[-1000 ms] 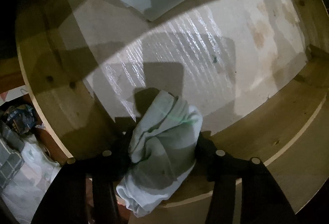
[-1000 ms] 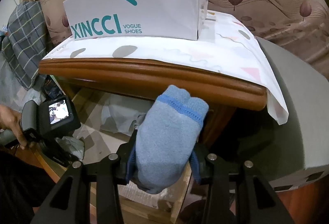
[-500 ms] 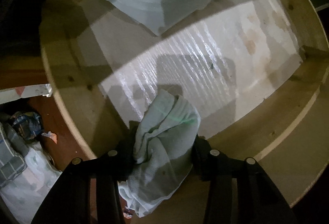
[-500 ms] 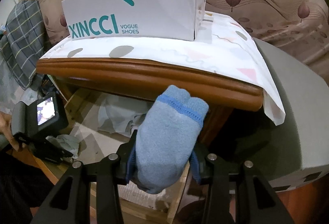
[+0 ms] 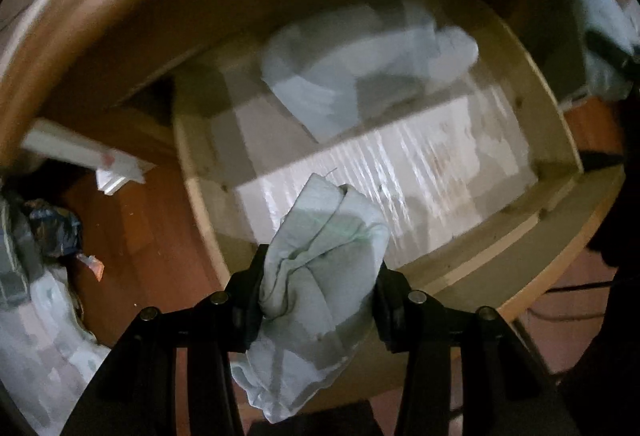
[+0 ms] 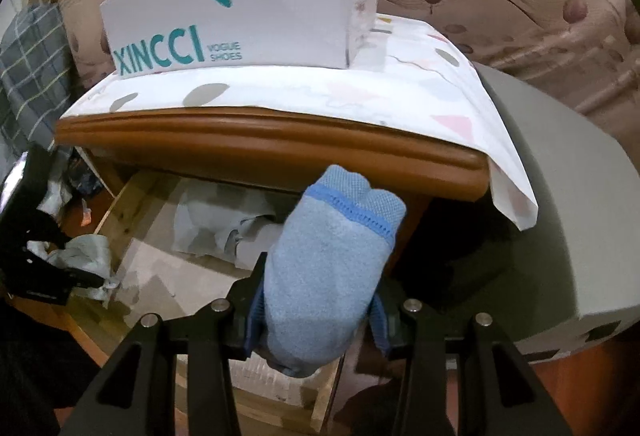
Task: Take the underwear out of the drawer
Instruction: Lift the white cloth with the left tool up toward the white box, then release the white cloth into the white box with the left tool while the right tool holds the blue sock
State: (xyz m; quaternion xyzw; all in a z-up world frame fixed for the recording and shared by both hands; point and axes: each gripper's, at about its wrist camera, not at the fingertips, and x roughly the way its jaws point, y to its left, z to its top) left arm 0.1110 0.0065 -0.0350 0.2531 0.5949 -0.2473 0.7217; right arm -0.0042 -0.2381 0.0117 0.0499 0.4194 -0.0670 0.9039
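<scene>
both tongs are clenched on bundles: left tongs [image 5: 318,286] grasp pale green underwear [image 5: 320,276] directly above the open drawer [image 5: 560,140], right tongs [image 6: 316,306] hold a blue pair [image 6: 328,276], and a pale garment [image 5: 360,72] lies at the drawer's back.

Below me the open wooden drawer [image 5: 560,140] has a pale lined bottom; one crumpled pale garment [image 5: 360,76] lies on it toward the back. The brown cabinet top [image 6: 280,144] above it carries a patterned white sheet [image 6: 400,96], and on the sheet stands a white shoe box [image 6: 248,8]
</scene>
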